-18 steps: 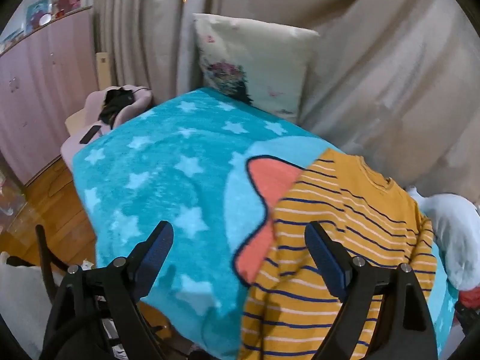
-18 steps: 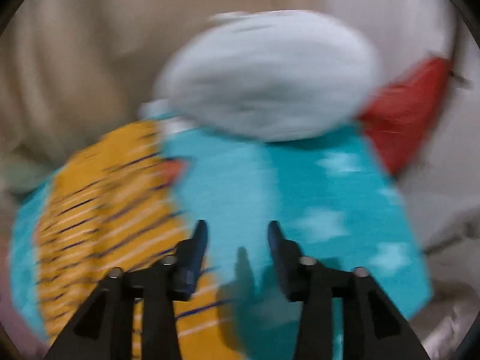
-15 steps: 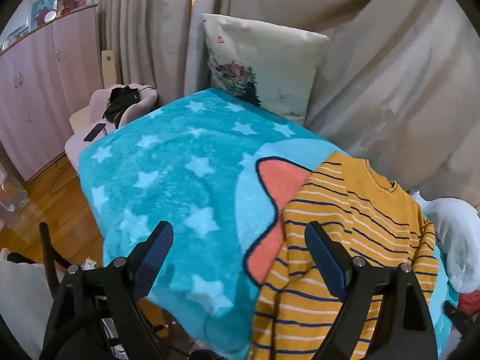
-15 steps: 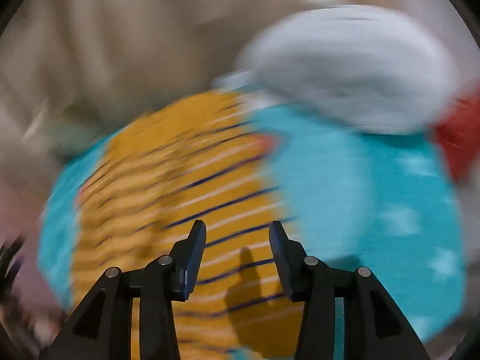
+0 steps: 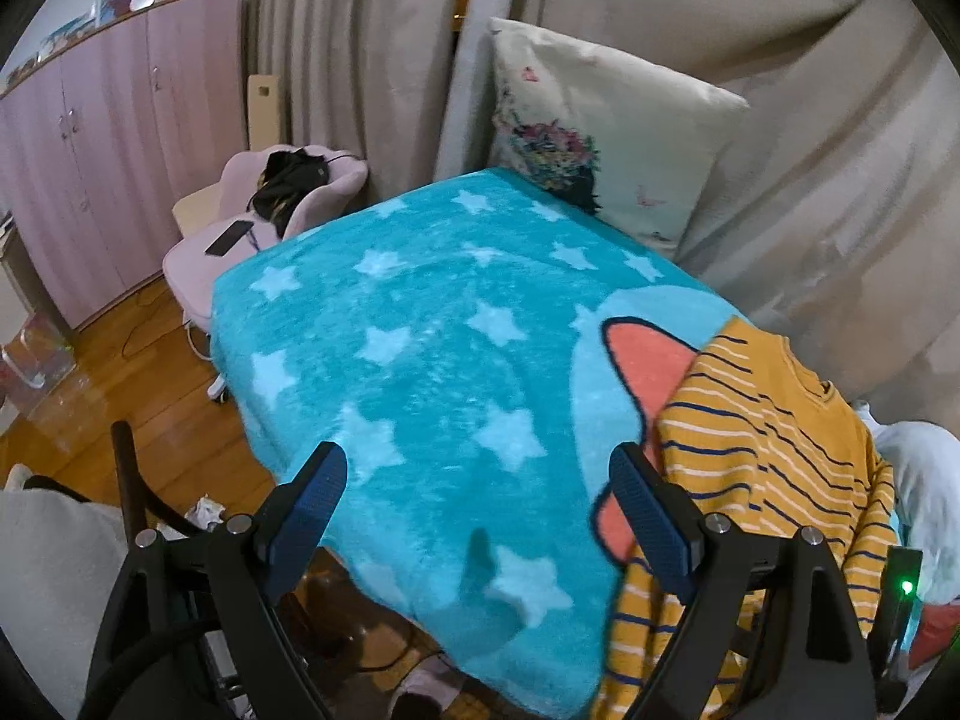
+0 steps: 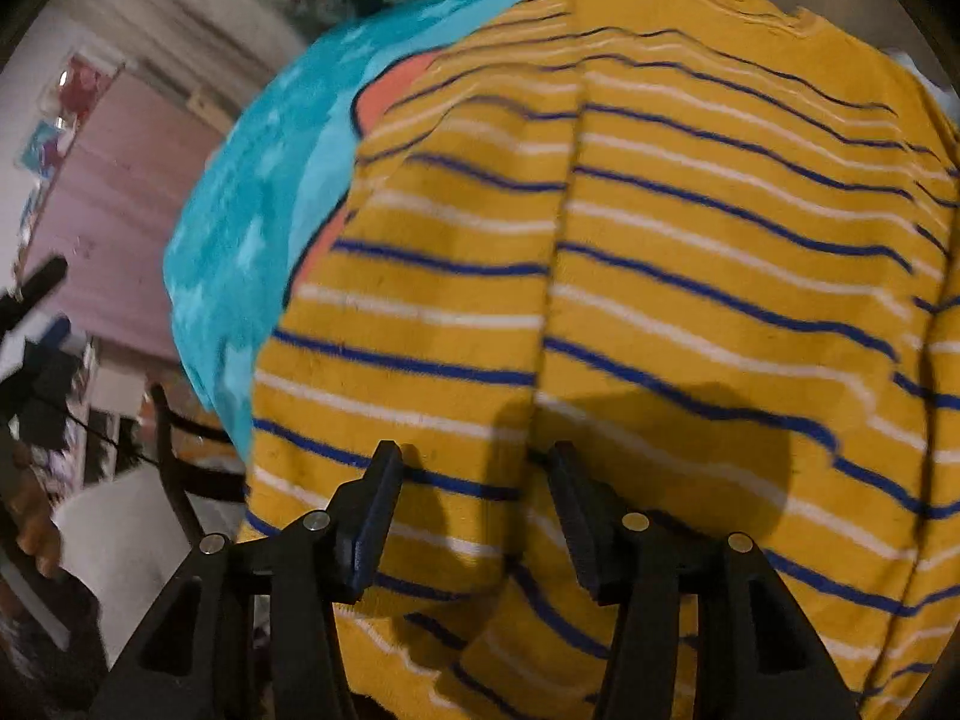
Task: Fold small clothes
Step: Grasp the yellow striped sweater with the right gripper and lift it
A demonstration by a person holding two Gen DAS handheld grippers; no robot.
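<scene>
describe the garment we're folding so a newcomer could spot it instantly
Start at the turquoise star blanket spread over the bed. At its near right corner, over the blanket's edge, lies the sweater. It is the only mustard-yellow thing there, crossed by thin navy and white stripes.

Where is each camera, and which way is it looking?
Left wrist: sits on the left gripper, tilted down across the blue star blanket toward a pillow; its open black fingers show.
Right wrist: sits on the right gripper, looking down close at the yellow striped sweater; its open fingers show over it.
Both see the sweater and the blanket.
</scene>
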